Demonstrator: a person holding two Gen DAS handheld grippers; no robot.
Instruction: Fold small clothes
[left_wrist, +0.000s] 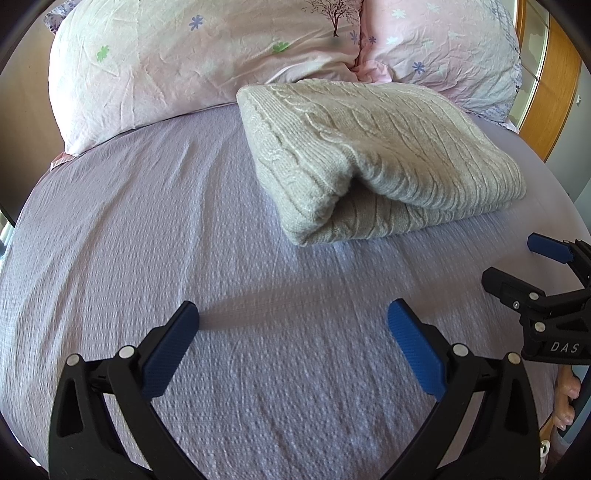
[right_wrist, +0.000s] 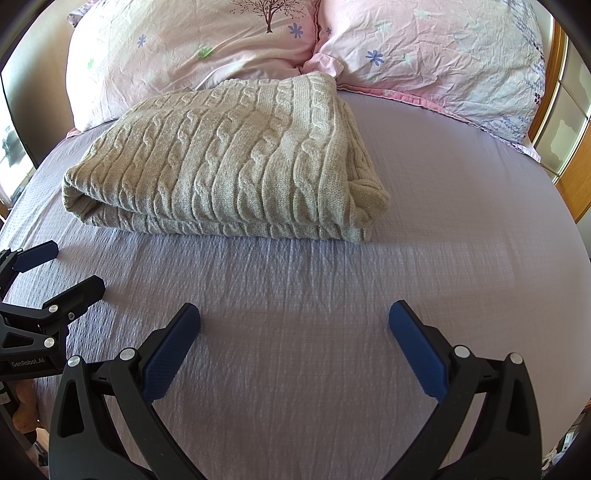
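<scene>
Item: cable-knit sweater, beige, lying folded in a thick bundle on the lavender bedsheet, its far edge touching the pink floral pillows. We are holding the left gripper and right gripper wide apart, empty, over bare sheet, short of the bundle. We are judging the folding essentially done; next, perhaps squaring the gaping near-left corner.

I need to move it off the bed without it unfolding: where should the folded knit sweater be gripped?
Probably the rolled fold edge of the sweater, its left end in the right wrist view. Come in low from the near side along the sheet; the layers join there, whereas the right end shows loose edges.
</scene>
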